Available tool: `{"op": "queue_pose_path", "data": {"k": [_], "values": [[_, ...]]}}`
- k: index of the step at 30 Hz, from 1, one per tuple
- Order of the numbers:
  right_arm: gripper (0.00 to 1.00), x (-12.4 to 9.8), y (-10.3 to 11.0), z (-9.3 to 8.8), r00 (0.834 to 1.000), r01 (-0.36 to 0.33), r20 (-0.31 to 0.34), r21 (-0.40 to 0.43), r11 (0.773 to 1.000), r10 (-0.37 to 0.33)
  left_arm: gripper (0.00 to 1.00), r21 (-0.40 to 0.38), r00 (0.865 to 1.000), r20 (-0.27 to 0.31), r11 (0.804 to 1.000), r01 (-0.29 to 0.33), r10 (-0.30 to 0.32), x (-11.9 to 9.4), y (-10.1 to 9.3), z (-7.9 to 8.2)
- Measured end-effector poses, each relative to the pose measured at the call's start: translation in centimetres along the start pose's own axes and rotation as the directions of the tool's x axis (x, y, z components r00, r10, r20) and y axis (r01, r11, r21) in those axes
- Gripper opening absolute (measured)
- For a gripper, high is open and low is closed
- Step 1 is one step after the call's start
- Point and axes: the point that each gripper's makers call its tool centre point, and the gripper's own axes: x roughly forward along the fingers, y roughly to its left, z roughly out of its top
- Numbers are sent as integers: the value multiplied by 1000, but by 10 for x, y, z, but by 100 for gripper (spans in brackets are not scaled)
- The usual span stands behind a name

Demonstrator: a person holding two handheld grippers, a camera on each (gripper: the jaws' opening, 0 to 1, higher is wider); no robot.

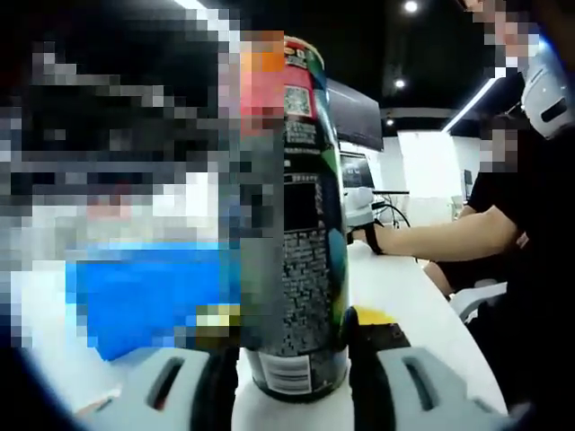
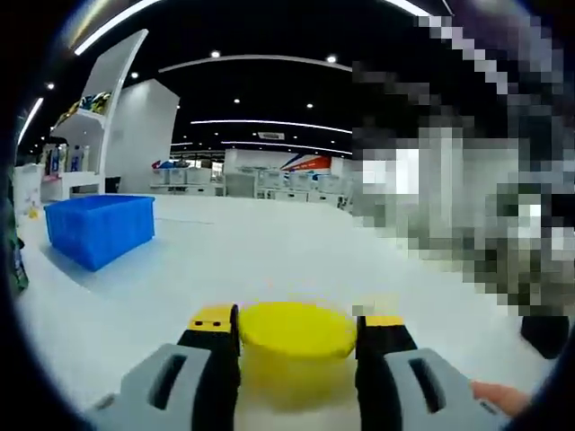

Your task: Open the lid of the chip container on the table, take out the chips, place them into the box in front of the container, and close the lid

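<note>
From my left gripper view I see my left tongs (image 1: 292, 377) pinching the chip container (image 1: 301, 224) near its base, one jaw on either side of the tall dark can, both touching it. The container stands upright on the white tabletop (image 1: 404, 305), its printed label facing me and its top end up near the upper part of the view; I cannot tell how that top end looks, since part of it is blurred. Behind the can, on the left, sits the blue box (image 1: 144, 296), resting on the tabletop. On the right a person's arm (image 1: 440, 238) reaches across the tabletop, with a dark band at the wrist, and a dark monitor (image 1: 355, 112) stands behind the can.

From my right gripper view I see my right tongs (image 2: 296, 346) closed on the yellow lid (image 2: 296, 332), a round flat-topped cap held between the two jaws, each jaw pressed against its side. The lid sits low over the white tabletop (image 2: 269, 260); I cannot tell whether it touches the surface. The blue box (image 2: 99, 229) lies well apart from the lid, off to the left. At the far left edge a sliver of the dark can is visible. A fingertip (image 2: 499, 395) shows at the lower right
</note>
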Motion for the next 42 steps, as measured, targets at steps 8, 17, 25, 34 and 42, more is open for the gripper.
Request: {"op": "queue_pose_path", "data": {"k": [8,17,25,34,42], "values": [[52,0,-7,7,999,14,40,0,1000,-14,48,17,1000,-26,1000,1,-1,1,-2,-5],[51,2,-8,5,999,20,28,2,1000,-20,48,17,999,-47,1000,-12,13,1,-2,-7],[39,-40,37,77,969,-113,235,132,985,80,48,9,999,-51,1000,-10,10,0,-2,-7],[28,-140,215,212,687,-707,216,-22,707,694,48,10,999,-49,1000,-9,9,1,-2,-7],[26,-150,283,199,612,-791,-72,-55,609,788,48,5,998,-64,1000,-10,11,0,-1,-6]]}}
